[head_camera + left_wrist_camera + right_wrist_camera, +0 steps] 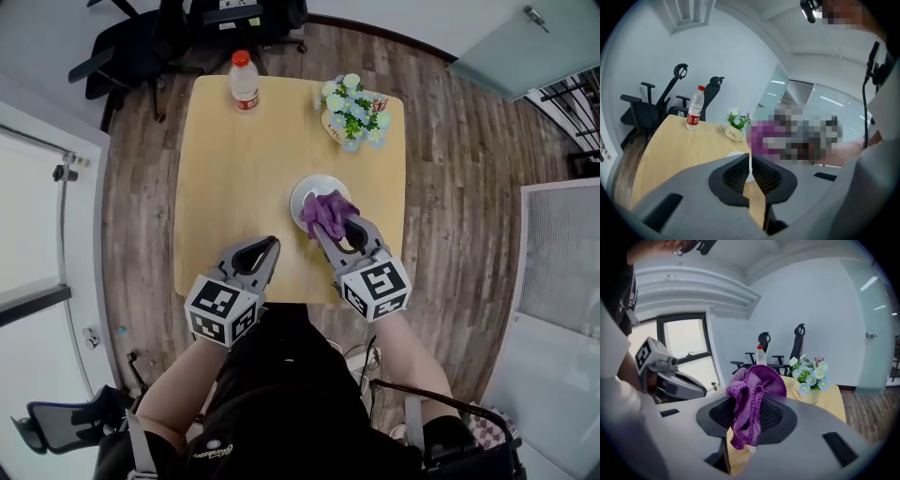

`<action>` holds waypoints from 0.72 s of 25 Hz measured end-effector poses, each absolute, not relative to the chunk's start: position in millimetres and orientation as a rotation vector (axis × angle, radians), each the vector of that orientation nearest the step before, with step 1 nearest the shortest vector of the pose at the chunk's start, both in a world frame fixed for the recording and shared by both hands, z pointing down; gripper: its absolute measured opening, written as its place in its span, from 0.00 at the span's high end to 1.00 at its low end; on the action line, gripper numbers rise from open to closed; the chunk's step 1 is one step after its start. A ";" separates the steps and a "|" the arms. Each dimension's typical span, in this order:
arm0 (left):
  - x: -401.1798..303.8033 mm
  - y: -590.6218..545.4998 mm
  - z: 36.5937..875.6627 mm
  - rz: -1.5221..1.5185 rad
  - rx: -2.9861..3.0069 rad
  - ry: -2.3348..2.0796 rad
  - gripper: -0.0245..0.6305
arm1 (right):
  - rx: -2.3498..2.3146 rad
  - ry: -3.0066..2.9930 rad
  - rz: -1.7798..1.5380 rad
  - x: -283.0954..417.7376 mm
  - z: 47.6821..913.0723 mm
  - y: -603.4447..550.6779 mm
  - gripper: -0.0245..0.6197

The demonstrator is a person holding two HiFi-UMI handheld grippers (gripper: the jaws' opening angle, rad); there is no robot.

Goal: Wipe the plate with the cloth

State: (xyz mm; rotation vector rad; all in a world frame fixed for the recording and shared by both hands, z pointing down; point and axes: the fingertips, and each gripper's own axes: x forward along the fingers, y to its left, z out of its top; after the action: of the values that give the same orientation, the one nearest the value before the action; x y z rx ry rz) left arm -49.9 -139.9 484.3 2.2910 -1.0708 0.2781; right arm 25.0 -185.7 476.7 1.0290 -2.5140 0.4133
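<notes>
A white plate sits on the wooden table right of centre. My right gripper is shut on a bunched purple cloth, which hangs over the plate's near edge. In the right gripper view the cloth fills the gap between the jaws and droops below them. My left gripper hovers over the table's near edge, left of the plate, with its jaws nearly together and nothing between them. The left gripper view shows a sliver of the plate just beyond the jaw tips.
A plastic bottle with a red cap stands at the table's far edge. A small pot of blue and white flowers stands at the far right corner, beyond the plate. Black office chairs stand behind the table.
</notes>
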 end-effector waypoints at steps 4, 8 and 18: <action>-43.0 -144.3 484.3 0.277 2.289 -1.058 0.93 | 0.843 -2.300 0.256 8.0 533.5 -235.0 0.79; -37.2 -143.1 489.3 0.283 2.280 -1.045 0.94 | 0.726 -2.161 0.128 -1.8 566.4 -266.2 0.79; -51.7 -135.4 509.9 0.300 2.215 -1.076 0.94 | 0.661 -2.103 0.088 -11.5 604.5 -260.4 0.79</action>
State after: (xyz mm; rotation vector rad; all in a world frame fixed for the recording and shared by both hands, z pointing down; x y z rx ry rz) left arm -51.7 -135.4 509.9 2.2153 -1.0756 0.3003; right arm -11.5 -260.4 604.5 0.6606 -2.1033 0.0877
